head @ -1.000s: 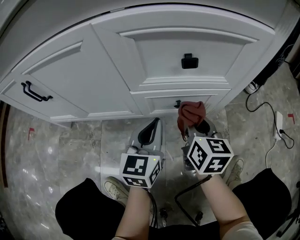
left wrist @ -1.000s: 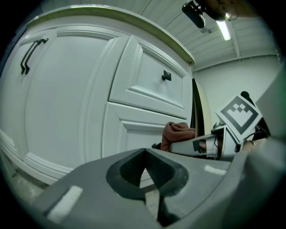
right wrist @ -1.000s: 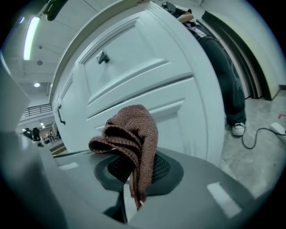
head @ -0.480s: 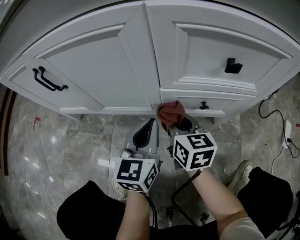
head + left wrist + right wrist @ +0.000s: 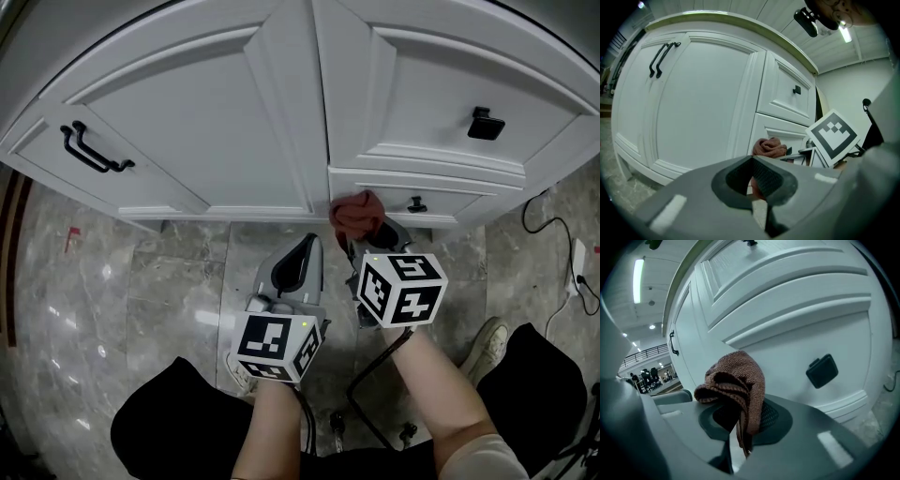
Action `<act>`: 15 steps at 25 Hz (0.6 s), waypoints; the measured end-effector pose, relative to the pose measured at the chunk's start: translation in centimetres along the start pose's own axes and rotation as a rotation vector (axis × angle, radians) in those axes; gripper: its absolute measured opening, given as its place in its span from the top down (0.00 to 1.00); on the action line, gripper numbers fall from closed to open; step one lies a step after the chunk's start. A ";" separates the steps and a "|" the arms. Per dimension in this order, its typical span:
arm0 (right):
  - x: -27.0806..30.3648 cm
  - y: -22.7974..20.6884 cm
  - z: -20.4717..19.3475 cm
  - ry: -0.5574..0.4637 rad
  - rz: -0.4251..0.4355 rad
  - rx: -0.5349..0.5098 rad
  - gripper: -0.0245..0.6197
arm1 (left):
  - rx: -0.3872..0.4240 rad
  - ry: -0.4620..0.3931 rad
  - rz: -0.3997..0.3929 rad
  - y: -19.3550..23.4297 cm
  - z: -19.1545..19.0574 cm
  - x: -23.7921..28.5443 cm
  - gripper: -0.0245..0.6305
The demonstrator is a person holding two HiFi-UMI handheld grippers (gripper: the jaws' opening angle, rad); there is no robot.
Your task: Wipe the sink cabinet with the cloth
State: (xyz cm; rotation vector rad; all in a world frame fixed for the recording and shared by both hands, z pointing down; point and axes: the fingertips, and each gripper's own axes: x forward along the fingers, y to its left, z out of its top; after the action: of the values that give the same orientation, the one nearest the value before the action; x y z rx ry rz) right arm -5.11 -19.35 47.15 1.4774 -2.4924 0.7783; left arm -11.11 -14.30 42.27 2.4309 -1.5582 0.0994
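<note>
The cabinet (image 5: 234, 122) is facing both grippers. The right gripper (image 5: 367, 236) is clamping the cloth (image 5: 356, 214) at the lower drawer's left end, with the unwiped face probably lying rightward past the knob (image 5: 417, 203). The left gripper (image 5: 307, 246) is hanging just beside, jaws together, empty.

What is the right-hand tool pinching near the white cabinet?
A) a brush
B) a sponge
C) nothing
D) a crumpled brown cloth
D: the right gripper has its jaws closed on a bunched brown cloth, just in front of the white cabinet.
</note>
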 end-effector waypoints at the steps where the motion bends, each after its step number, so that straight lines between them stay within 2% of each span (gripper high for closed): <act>1: -0.1 -0.3 0.0 0.003 -0.008 -0.003 0.83 | 0.000 -0.001 -0.001 0.0 0.1 0.0 0.96; 6: -1.1 -2.9 0.4 -0.010 -0.108 -0.003 0.84 | -0.004 -0.005 0.003 0.0 0.2 -0.1 0.96; 15: -2.6 -5.3 0.8 -0.031 -0.163 0.073 0.83 | -0.003 -0.007 -0.021 -1.2 0.4 0.7 0.96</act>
State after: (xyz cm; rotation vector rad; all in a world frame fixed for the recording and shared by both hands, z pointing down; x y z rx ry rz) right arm 0.80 -19.76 47.45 1.7041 -2.3502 0.8312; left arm -9.78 -14.51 41.83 2.4470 -1.5341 0.0843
